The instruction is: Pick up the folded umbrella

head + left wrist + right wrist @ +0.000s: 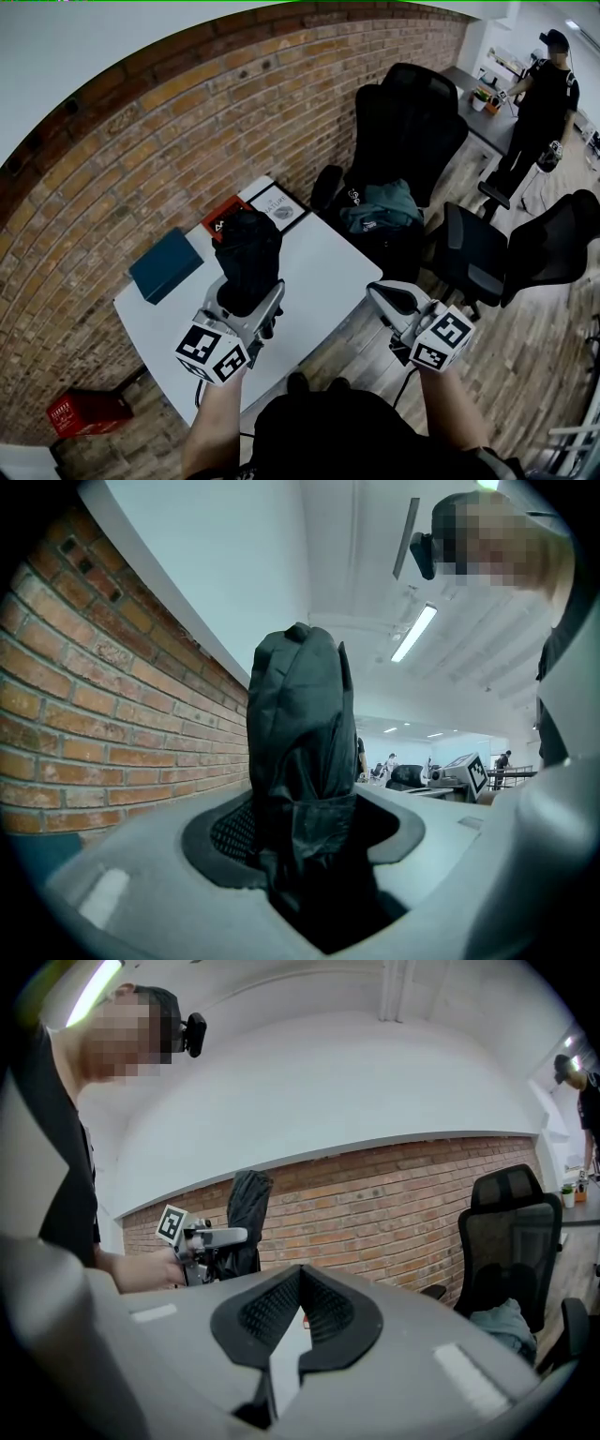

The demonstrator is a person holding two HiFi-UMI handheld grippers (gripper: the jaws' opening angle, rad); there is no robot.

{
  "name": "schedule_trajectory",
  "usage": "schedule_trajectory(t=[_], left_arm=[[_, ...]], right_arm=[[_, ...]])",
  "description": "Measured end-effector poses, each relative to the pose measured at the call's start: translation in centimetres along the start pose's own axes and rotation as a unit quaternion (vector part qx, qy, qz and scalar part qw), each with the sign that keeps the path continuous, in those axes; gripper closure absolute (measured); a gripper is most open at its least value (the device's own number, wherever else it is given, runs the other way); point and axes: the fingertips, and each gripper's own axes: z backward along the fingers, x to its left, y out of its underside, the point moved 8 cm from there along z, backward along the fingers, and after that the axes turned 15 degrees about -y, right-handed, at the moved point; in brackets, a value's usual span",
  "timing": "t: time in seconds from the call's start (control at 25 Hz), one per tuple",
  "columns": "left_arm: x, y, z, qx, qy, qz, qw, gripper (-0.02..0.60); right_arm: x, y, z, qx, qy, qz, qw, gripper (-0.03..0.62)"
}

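The left hand-held gripper [247, 305] is clenched on the folded umbrella [247, 251]. In the left gripper view its ribbed pads [234, 829] bear on the lower part of the black, sleeved bundle [298, 724]. We take it low like this so that the bulk stands upright above the jaws and the weight sits over the grip rather than hanging off to one side. The umbrella is up in the air over the bench [323, 267], nearer its front edge than the edge along the wall. From the right gripper view we judge it clear of the top, so the pick looks as good as done. The right hand-held gripper [382, 294] is off the bench's right edge with its jaws together on nothing [300, 1279]. We keep it out there because one grip is enough for this load. A teal book [166, 264] lies flat by the bench's wall-side edge, well apart from the umbrella.
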Motion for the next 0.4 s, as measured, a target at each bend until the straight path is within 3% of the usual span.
schedule_trajectory(t=[0.4], left_arm=[[1.4,0.3,0.4,0.005,-0.012,-0.004,0.9999,0.311]], right_arm=[[0.2,0.0,-1.3,-0.003,-0.003,0.003,1.0,0.595]])
